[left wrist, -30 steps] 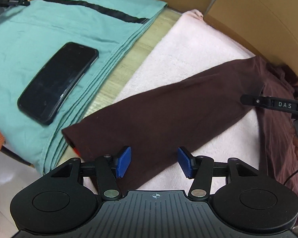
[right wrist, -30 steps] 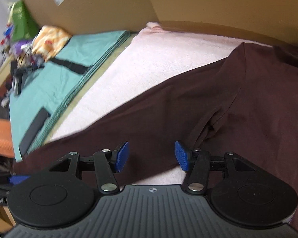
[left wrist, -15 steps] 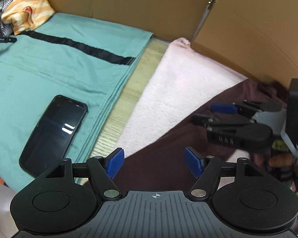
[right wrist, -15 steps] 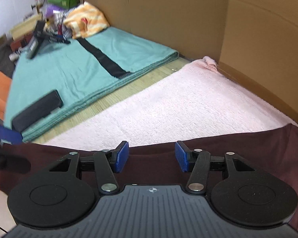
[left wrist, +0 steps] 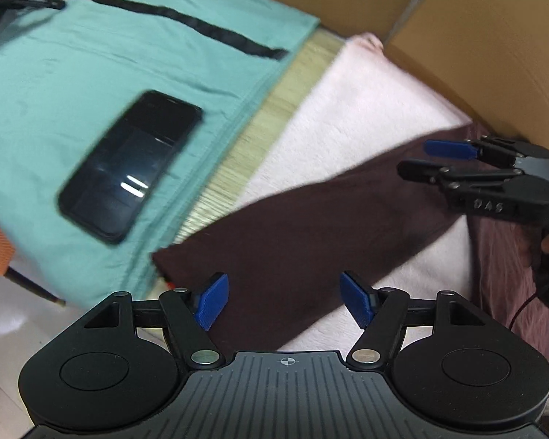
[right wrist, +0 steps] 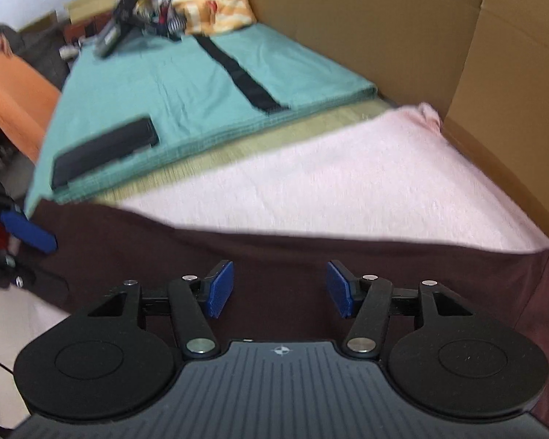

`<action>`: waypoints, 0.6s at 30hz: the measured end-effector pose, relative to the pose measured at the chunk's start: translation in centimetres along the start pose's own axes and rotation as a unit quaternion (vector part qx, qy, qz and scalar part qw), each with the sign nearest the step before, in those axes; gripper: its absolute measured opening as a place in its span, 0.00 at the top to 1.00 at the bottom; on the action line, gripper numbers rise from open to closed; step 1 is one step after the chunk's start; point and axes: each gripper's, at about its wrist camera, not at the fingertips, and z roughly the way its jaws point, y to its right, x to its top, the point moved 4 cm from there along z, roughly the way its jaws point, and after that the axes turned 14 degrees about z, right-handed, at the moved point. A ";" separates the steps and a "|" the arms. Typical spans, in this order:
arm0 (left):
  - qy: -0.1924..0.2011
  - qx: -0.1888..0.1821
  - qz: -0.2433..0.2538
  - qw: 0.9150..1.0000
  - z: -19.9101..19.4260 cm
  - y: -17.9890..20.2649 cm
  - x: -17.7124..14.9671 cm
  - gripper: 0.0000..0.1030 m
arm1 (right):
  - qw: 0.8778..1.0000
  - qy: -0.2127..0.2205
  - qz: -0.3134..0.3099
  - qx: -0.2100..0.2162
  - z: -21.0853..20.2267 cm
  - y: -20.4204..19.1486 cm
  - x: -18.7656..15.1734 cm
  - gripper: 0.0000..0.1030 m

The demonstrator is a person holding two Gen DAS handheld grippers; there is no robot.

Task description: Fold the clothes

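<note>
Both views are evenly and fairly brightly lit, with soft, weak shadows. In the left wrist view the phone (left wrist: 130,166) at centre left is smeared by motion blur and carries two small white glints of reflected light. The right wrist view is blurred across its upper left, where the clutter (right wrist: 153,11) is indistinct. Fisheye distortion bends straight edges, and the frame corners go dark.
</note>
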 end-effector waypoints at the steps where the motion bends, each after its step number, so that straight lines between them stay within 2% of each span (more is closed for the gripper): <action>1: 0.005 0.008 -0.009 1.000 -0.6 -0.7 -0.1 0.21 | 1.000 0.003 -0.002 0.009 -0.1 -0.1 0.9 0.41; 5: 0.009 0.045 -0.042 0.998 -1.7 -3.5 -0.7 0.21 | 1.000 0.010 -0.001 0.020 0.3 -0.2 3.4 0.41; 11: 0.013 0.009 -0.107 0.994 -1.0 -4.7 -1.6 0.25 | 0.999 -0.008 -0.003 0.031 1.1 -1.2 2.7 0.40; 14: 0.013 -0.005 -0.099 0.995 -1.0 -3.7 -1.8 0.27 | 0.999 -0.015 -0.017 0.026 1.2 -1.7 1.7 0.38; 18: 0.010 -0.007 -0.086 0.996 -0.6 -2.8 -1.9 0.28 | 1.000 -0.022 -0.001 0.022 1.2 -1.1 0.9 0.36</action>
